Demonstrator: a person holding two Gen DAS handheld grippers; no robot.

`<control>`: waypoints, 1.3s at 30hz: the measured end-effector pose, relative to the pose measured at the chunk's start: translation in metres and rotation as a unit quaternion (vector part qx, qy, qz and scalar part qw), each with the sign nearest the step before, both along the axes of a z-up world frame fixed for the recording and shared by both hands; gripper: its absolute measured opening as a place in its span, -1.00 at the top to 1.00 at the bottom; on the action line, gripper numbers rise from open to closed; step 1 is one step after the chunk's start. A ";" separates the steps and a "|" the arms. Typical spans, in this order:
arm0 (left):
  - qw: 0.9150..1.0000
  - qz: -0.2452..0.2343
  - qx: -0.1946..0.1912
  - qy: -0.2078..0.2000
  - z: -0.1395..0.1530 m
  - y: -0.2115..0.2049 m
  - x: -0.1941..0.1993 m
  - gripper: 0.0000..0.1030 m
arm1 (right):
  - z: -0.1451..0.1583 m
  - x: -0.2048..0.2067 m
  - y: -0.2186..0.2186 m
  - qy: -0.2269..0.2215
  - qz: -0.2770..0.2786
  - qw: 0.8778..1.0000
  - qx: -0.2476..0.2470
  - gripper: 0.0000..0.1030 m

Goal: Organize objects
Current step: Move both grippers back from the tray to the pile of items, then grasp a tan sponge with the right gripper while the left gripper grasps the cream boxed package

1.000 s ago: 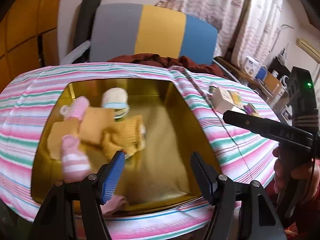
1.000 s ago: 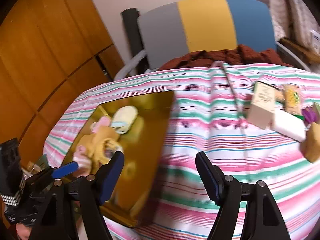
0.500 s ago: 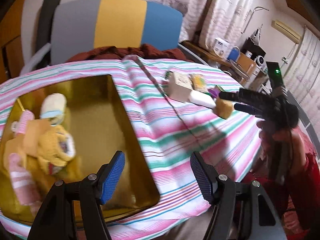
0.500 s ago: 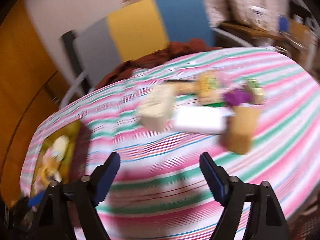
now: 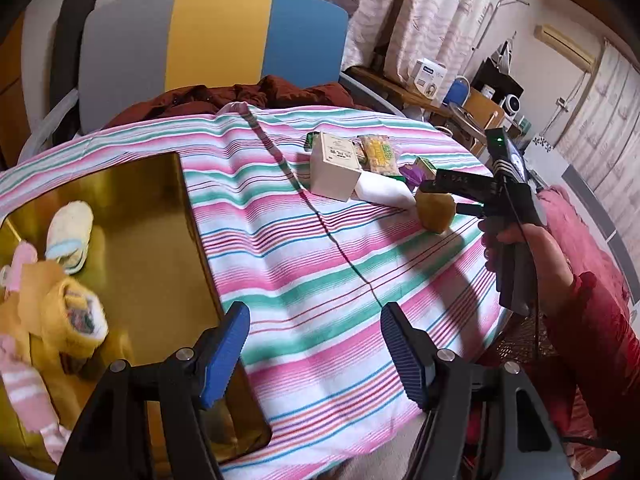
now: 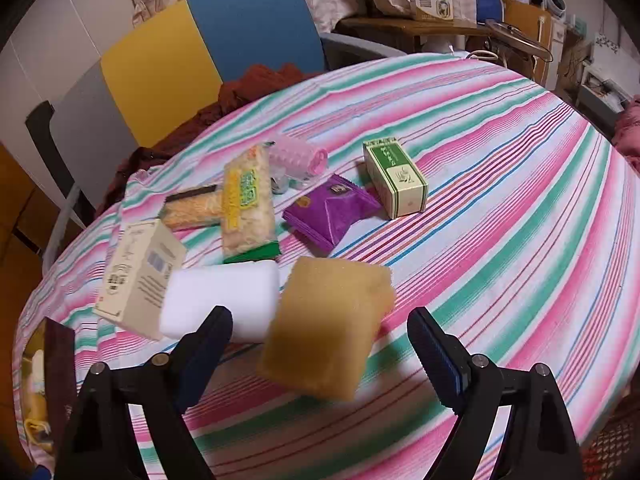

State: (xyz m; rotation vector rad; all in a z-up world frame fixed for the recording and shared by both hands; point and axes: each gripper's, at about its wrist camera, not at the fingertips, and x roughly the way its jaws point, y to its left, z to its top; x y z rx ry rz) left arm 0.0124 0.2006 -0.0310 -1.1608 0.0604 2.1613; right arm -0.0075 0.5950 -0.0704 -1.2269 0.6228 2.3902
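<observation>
A tan sponge [image 6: 328, 328] lies flat on the striped surface [image 6: 500, 208], touching a white block [image 6: 220, 300]. Beyond it lie a cream box [image 6: 136, 276], snack packs [image 6: 248, 200], a purple packet [image 6: 332, 212] and a green box [image 6: 394, 178].

The left gripper [image 5: 314, 344] points steeply downward, its two blue-padded fingers [image 5: 224, 350] set wide apart with nothing between them. The right gripper [image 6: 320, 354] also tilts steeply down; its jaws have just been opening and now stand wide, gripping nothing. In the left wrist view, the right hand [image 5: 520, 256] wraps around that gripper's black handle, and a red sleeve [image 5: 592, 344] covers the forearm behind it.
</observation>
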 end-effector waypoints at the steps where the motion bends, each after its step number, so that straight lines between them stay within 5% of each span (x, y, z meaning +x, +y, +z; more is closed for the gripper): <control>1: 1.000 -0.002 -0.001 0.000 0.000 0.004 -0.002 -0.34 | -0.003 -0.002 0.001 -0.004 0.001 1.000 -0.004 -0.63; 4: 1.000 -0.009 -0.003 -0.003 -0.002 0.018 -0.010 -0.34 | -0.010 -0.005 0.003 -0.016 0.009 1.000 -0.021 -0.14; 12: 1.000 -0.011 0.000 -0.015 -0.006 0.070 -0.054 -0.34 | 0.001 0.002 -0.002 -0.017 0.006 0.999 0.027 0.11; 15: 1.000 -0.005 -0.013 -0.020 -0.011 0.092 -0.076 -0.34 | 0.005 0.003 -0.005 -0.024 0.012 0.998 0.057 0.13; 21: 0.999 -0.006 -0.025 -0.044 -0.024 0.137 -0.118 -0.35 | -0.002 0.002 0.002 -0.031 0.007 0.999 0.030 0.13; 27: 0.998 -0.015 -0.061 -0.025 -0.032 0.172 -0.140 -0.35 | -0.001 0.000 -0.003 -0.036 0.011 0.998 0.040 0.13; 39: 0.998 -0.023 -0.065 -0.013 -0.047 0.183 -0.149 -0.12 | -0.004 -0.002 -0.002 -0.037 0.007 0.999 0.027 0.12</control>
